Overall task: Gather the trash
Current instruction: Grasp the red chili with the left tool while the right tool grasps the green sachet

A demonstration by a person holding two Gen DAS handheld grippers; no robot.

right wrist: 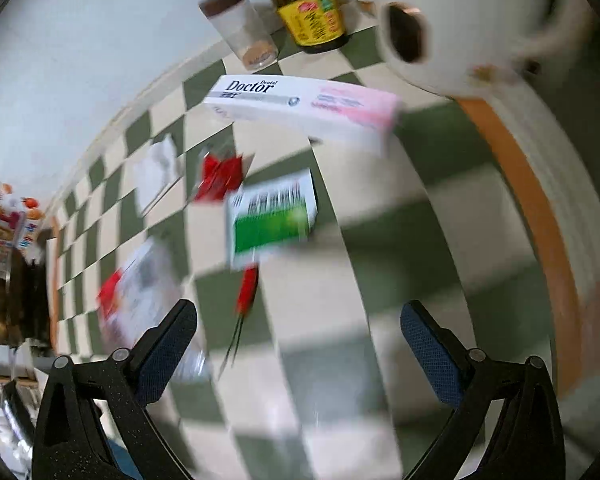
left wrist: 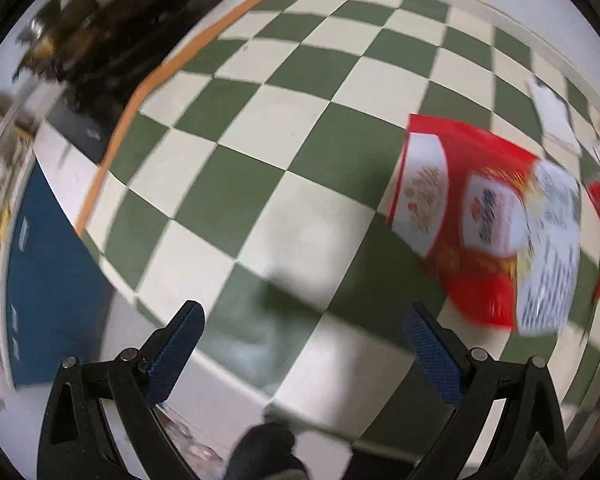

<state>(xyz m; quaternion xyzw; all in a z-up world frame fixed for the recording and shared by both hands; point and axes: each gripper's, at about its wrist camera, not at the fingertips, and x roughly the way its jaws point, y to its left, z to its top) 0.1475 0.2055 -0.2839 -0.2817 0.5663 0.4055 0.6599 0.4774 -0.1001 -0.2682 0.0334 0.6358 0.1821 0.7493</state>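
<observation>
Trash lies on a green-and-cream checked tablecloth (left wrist: 284, 128). In the left wrist view a flattened red and white snack box (left wrist: 476, 208) lies to the right, ahead of my open, empty left gripper (left wrist: 304, 344). In the right wrist view I see a white and pink "Doctor" toothpaste box (right wrist: 304, 108), a green and white carton (right wrist: 272, 216), a crumpled red wrapper (right wrist: 218, 178), a white paper scrap (right wrist: 156, 172), a thin red stick (right wrist: 246, 292) and the snack box (right wrist: 140, 292). My right gripper (right wrist: 298, 340) is open and empty, hovering above the stick.
A brown sauce bottle (right wrist: 310, 8), a clear spice jar (right wrist: 244, 28) and a white mug (right wrist: 460, 20) stand at the table's far edge. An orange border (right wrist: 532, 200) trims the cloth. A dark cluttered heap (left wrist: 100, 28) and a blue panel (left wrist: 48, 280) sit to the left.
</observation>
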